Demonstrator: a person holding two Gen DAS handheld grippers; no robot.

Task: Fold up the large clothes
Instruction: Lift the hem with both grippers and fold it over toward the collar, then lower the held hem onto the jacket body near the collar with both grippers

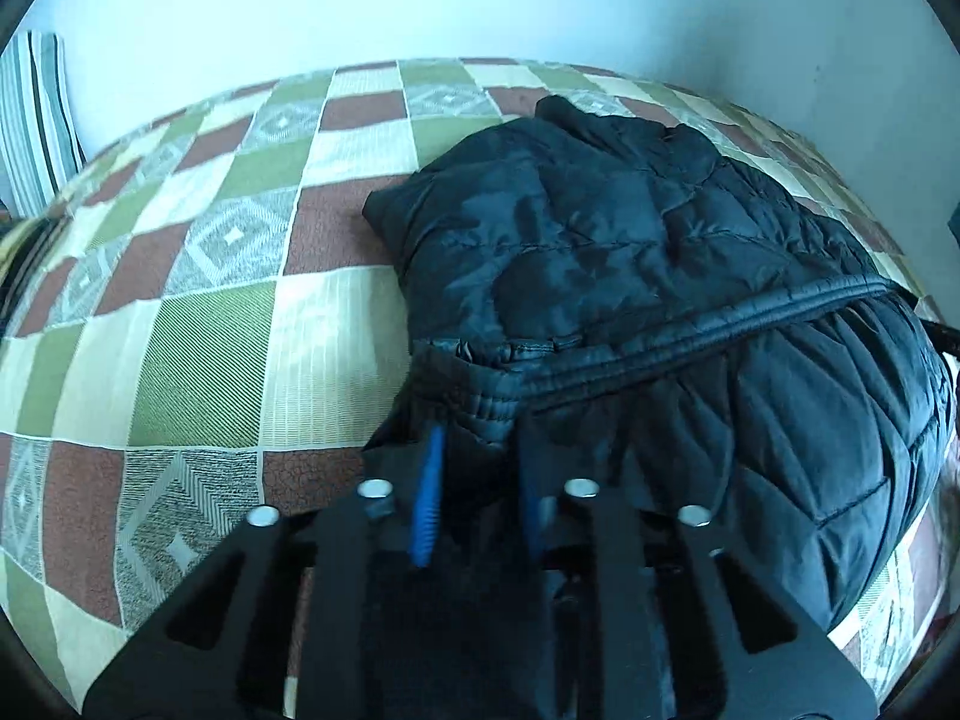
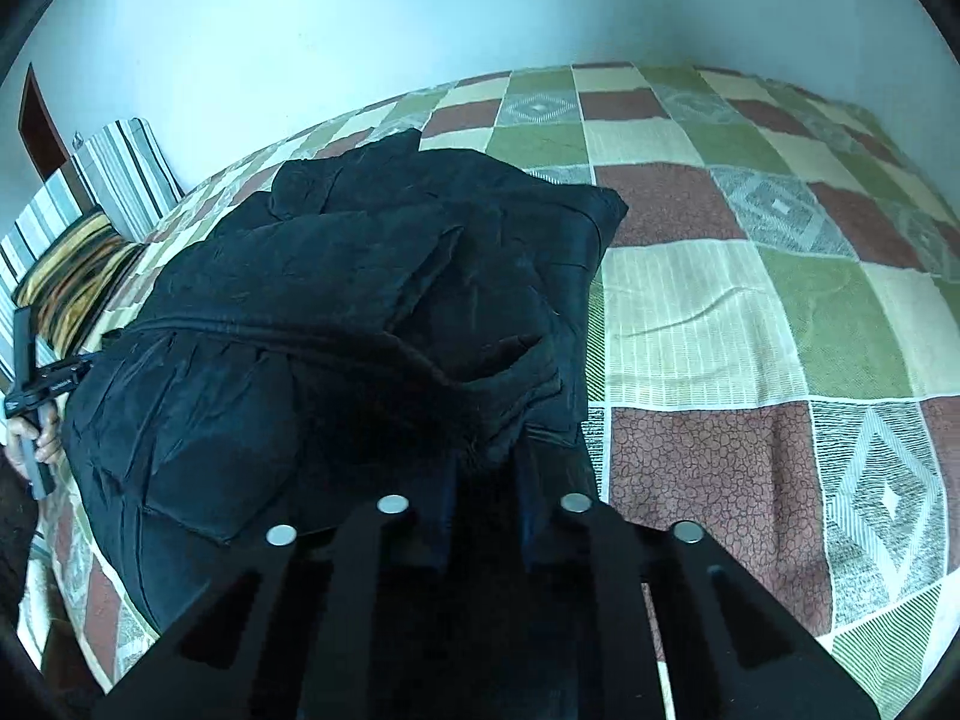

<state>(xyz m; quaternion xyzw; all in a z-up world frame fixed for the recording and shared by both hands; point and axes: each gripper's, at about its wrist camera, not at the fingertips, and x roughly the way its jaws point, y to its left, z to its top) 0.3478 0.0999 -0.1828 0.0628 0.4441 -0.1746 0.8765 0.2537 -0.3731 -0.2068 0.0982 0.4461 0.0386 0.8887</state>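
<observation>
Here, through the left wrist view, a dark quilted jacket (image 1: 630, 252) lies bunched on a bed (image 1: 198, 312) spread with a patchwork cover of green, cream and brick-red squares. The jacket sits toward the right side of this view, its ribbed hem (image 1: 690, 330) running as a thick band across the middle. The left gripper (image 1: 480, 456) points down at the jacket's near edge, its jaws drawn narrow with a gathered fold of the dark cloth pinched between the blue pads (image 1: 427, 504). A striped pillow (image 1: 36, 120) leans against the pale wall (image 1: 480, 0) at the far left. From the right wrist view, the same jacket (image 2: 360, 300) fills the left and centre, folded over itself in thick layers, with the bare cover stretching away to the right. The right gripper (image 2: 483, 480) also points down into the jacket's near edge, jaws narrow, and dark fabric sits between its fingers; the cloth and the fingers are both so dark that the exact contact is hard to make out. At the far left edge a hand (image 2: 33, 438) grips the handle of the other gripper, just beside the jacket's bulging side. Two striped pillows (image 2: 126, 174) and a yellow-brown patterned cushion (image 2: 72, 276) rest at the bed's far left corner, against the wall.
</observation>
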